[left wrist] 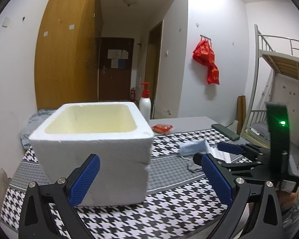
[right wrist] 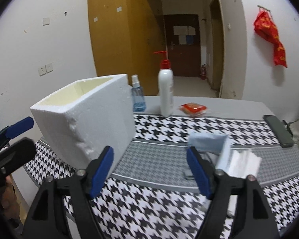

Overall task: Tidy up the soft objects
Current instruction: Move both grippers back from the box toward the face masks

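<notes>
A white foam box fills the left wrist view's centre, hiding the table behind it. The left gripper stands wide open, holding nothing. The right gripper is also spread, empty, above the houndstooth cloth. Blurred at right of centre lie a blue face mask and white tissues. A wooden wardrobe stands behind.

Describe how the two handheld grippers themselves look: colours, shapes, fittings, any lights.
Both the left gripper and the right gripper have black angular frames with round silver bolts and two flat fingers faced with textured blue pads. In the left wrist view, the right gripper carries an upright black housing with a glowing green light. No cables or sleeves are visible.
</notes>
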The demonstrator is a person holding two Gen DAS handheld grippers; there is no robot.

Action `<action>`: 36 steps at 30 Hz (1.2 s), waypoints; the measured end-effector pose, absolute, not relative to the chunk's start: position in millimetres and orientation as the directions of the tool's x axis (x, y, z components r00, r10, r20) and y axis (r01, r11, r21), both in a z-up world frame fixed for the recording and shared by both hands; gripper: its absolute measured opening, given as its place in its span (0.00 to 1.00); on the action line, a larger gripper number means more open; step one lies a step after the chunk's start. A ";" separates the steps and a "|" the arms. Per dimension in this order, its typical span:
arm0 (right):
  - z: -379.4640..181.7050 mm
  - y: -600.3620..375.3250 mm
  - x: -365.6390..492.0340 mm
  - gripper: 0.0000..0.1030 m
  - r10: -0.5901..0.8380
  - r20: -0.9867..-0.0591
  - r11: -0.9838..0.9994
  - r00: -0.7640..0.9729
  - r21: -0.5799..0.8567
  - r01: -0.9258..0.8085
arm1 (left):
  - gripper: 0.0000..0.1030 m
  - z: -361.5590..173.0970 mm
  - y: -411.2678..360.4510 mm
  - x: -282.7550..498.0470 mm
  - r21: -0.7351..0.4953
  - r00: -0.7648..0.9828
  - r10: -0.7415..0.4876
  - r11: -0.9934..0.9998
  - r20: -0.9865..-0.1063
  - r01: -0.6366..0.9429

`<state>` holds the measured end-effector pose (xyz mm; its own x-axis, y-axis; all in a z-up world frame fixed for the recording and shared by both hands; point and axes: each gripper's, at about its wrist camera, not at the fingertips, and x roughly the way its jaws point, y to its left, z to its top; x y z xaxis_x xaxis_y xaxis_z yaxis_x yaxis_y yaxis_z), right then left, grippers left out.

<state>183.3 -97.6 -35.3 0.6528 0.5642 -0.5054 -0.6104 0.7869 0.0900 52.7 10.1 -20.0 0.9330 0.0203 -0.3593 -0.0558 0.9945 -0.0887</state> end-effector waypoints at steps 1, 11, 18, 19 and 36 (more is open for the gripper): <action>-35.1 -100.9 181.6 0.84 0.560 -0.500 0.791 0.661 0.086 -0.606 | 0.99 -21.2 7.1 53.3 -0.092 0.933 0.019 0.994 -0.360 -0.056; -38.3 -142.6 177.1 0.98 0.493 -0.486 0.849 0.722 0.087 -0.521 | 0.99 -25.3 -16.6 66.0 -0.103 0.923 -0.036 0.995 -0.384 -0.004; -36.8 -179.6 176.7 0.98 0.402 -0.464 0.906 0.790 0.076 -0.416 | 0.99 -35.4 -34.0 83.3 -0.092 0.902 -0.082 0.995 -0.423 0.047; -36.8 -184.0 177.3 0.98 0.389 -0.463 0.912 0.796 0.076 -0.402 | 0.99 -37.0 -37.0 85.9 -0.092 0.898 -0.091 0.994 -0.430 0.056; -51.3 -237.6 174.2 0.98 0.265 -0.502 0.962 0.823 0.077 -0.263 | 0.99 -44.3 -77.4 117.5 -0.071 0.858 -0.180 0.984 -0.482 0.166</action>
<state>174.2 -237.6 -51.3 0.8230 0.2650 -0.5024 -0.2626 0.9618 0.0772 117.5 -77.4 -44.3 0.8575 -0.1798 -0.4820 0.1663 0.9835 -0.0710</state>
